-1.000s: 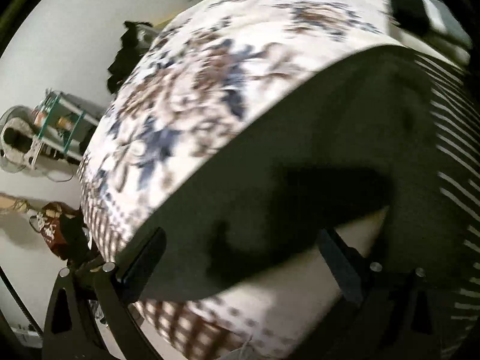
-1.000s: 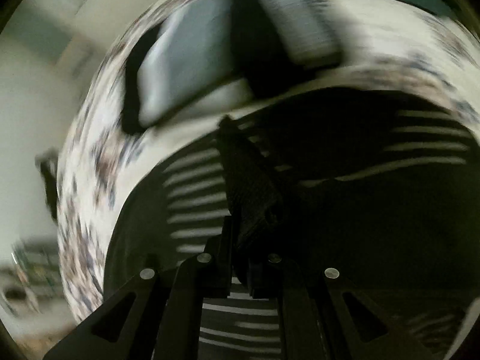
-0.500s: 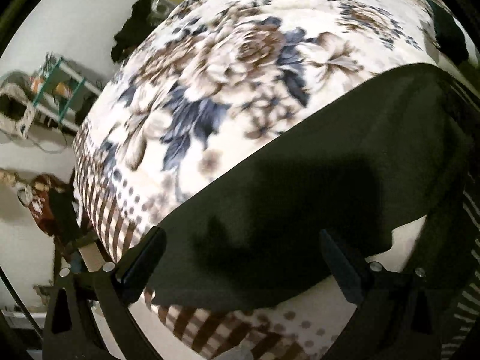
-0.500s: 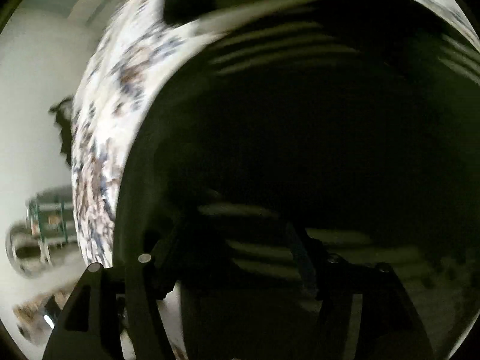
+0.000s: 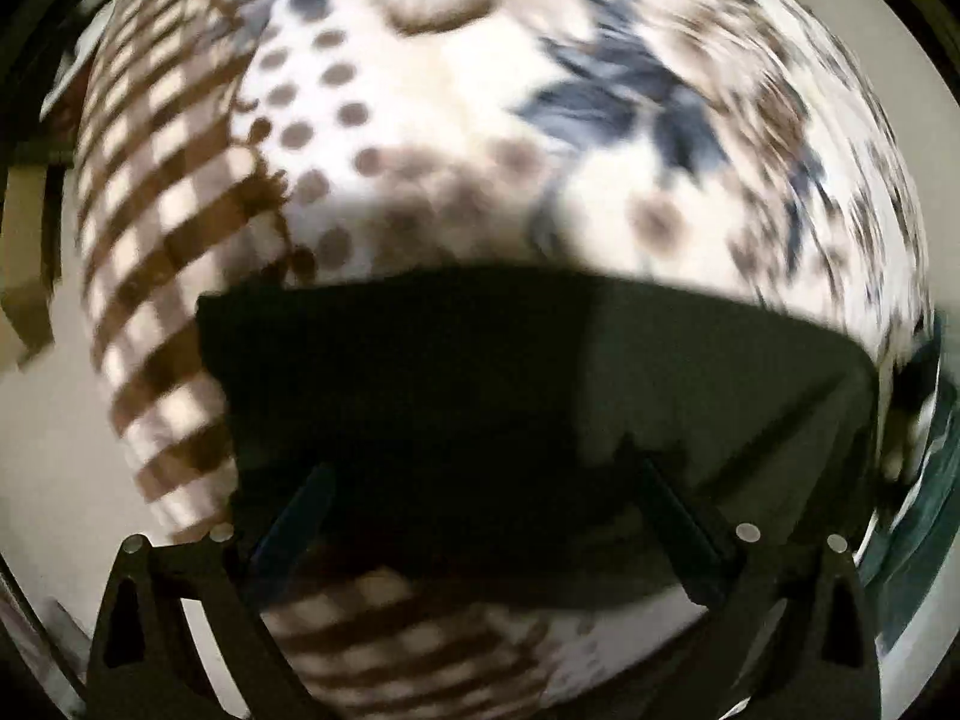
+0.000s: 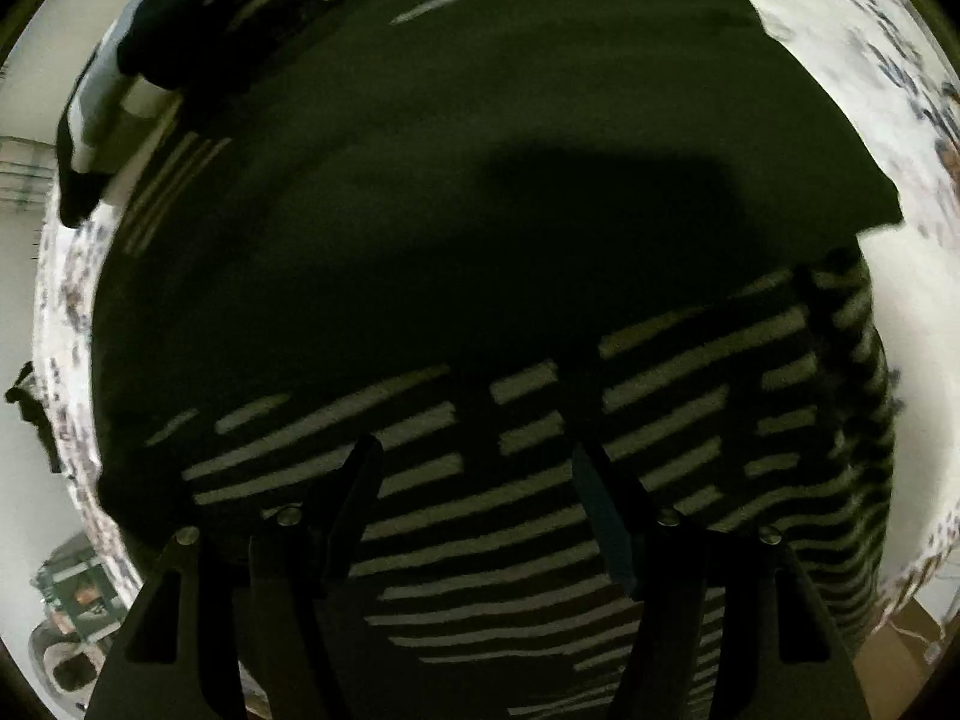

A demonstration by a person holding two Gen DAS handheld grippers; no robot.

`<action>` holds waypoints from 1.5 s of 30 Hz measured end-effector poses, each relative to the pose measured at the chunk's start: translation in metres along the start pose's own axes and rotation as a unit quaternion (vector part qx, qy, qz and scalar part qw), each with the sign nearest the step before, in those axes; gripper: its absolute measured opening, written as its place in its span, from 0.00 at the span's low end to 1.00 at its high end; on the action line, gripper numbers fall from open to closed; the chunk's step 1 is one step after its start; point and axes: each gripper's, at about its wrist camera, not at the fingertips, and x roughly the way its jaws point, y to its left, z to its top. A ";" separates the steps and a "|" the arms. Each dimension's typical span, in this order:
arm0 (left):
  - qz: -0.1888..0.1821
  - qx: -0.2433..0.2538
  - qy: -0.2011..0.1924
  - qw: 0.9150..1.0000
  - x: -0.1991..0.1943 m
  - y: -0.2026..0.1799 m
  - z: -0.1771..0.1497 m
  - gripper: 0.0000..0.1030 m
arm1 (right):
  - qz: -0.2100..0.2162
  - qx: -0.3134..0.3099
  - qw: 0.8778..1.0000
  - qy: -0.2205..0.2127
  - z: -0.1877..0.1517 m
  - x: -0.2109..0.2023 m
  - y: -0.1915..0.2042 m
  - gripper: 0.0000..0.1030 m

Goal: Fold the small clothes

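Note:
A dark garment (image 6: pixel 480 120) with pale stripes (image 6: pixel 690 384) lies spread flat on a floral blanket (image 5: pixel 450 90). In the left wrist view a plain dark corner of the garment (image 5: pixel 690 372) lies under my left gripper (image 5: pixel 480 468). Its jaws stand wide and are closing, with the cloth below and between the fingers and no pad pressing on it. My right gripper (image 6: pixel 477 450) hangs open just above the striped part, pointing steeply down, with nothing pinched. Both views are blurred by motion.
The blanket's brown chequered border (image 5: pixel 168 252) runs along the bed's edge, with pale floor beyond. Other dark and pale clothes (image 6: pixel 168 18) lie at the far end of the bed. A shelf with clutter (image 6: pixel 72 594) and a cardboard box (image 6: pixel 900 660) stand on the floor.
My right gripper let go of a raised fold of the garment and opened, then swung over the striped part. My left gripper swept to the garment's corner near the chequered border and dropped closer.

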 end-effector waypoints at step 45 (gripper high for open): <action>-0.100 -0.104 -0.171 0.975 -0.043 0.033 0.121 0.67 | 0.028 -0.046 0.999 0.005 -0.016 0.027 0.130 0.84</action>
